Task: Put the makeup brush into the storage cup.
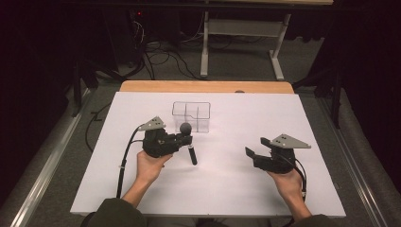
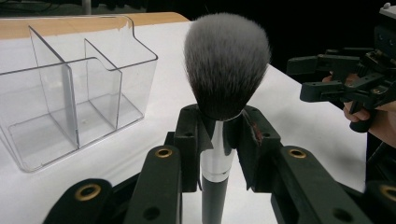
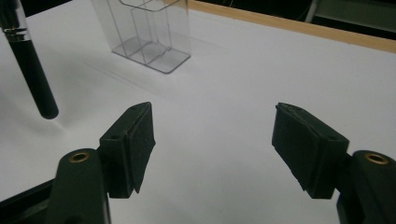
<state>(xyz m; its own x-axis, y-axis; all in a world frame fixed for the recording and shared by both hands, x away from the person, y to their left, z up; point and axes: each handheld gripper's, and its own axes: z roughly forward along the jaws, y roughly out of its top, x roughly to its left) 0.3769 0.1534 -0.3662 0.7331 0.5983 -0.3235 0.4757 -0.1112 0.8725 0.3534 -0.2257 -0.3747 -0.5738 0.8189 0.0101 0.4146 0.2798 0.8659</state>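
Clamping the silver ferrule of a makeup brush (image 2: 226, 65), the left gripper (image 2: 219, 140) holds it upright, bristles up, handle end just above the white table (image 1: 236, 189). Just beyond stands a clear divided organizer (image 1: 191, 116). Well apart, the right gripper (image 3: 215, 140) gapes wide, holding nothing. No readable writing anywhere.

Place: a lab set up for recording.
Table: white sheet (image 1: 265, 123) over a wooden top (image 1: 208, 86).
Backdrop: dark curtains, grey carpet (image 1: 246, 61).
Clutter: tangled cables (image 1: 161, 54) and a white metal frame (image 1: 204, 47) behind.
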